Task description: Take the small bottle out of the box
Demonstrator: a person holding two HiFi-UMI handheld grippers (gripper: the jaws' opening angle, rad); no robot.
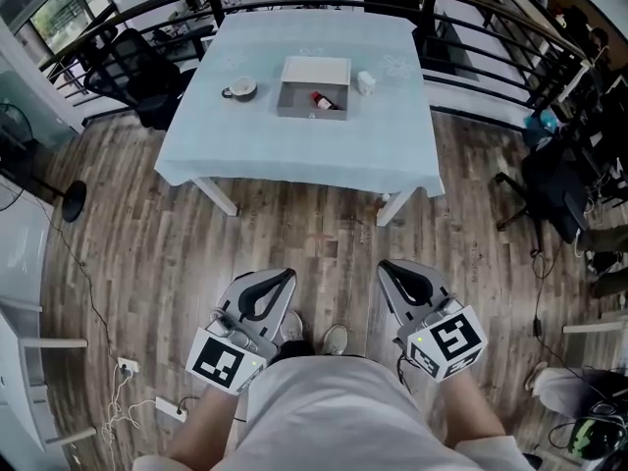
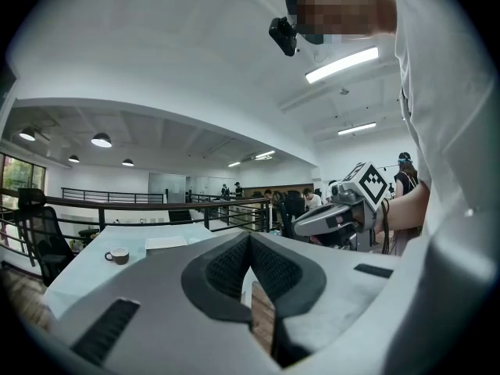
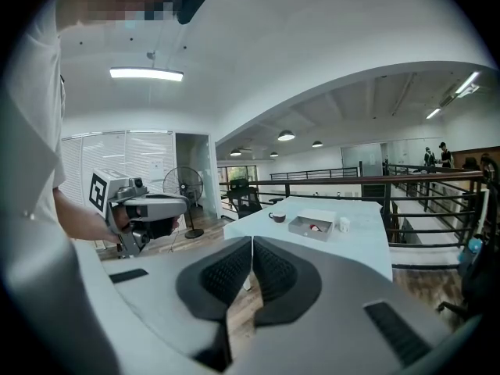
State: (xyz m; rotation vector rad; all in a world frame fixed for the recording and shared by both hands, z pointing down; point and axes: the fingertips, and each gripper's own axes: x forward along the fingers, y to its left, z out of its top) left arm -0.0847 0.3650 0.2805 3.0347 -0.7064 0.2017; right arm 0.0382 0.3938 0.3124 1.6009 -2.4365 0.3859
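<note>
A grey open box (image 1: 312, 100) sits on the pale blue table (image 1: 304, 155), its white lid (image 1: 316, 70) propped behind it. Inside lies a small bottle with a red part (image 1: 322, 100). From the right gripper view the box (image 3: 308, 226) and bottle (image 3: 314, 227) look small and far. Both grippers are held low near my body, well short of the table. My left gripper (image 1: 287, 276) is shut with nothing in it, its tips (image 2: 250, 235) meeting. My right gripper (image 1: 385, 266) is shut and empty too, pads together (image 3: 251, 239).
A cup on a saucer (image 1: 239, 90) stands left of the box, and a small white jar (image 1: 365, 82) to its right. A black railing (image 1: 510, 27) runs behind the table. Office chairs (image 1: 132, 72) stand at the far left and right. Wood floor (image 1: 314, 234) lies between me and the table.
</note>
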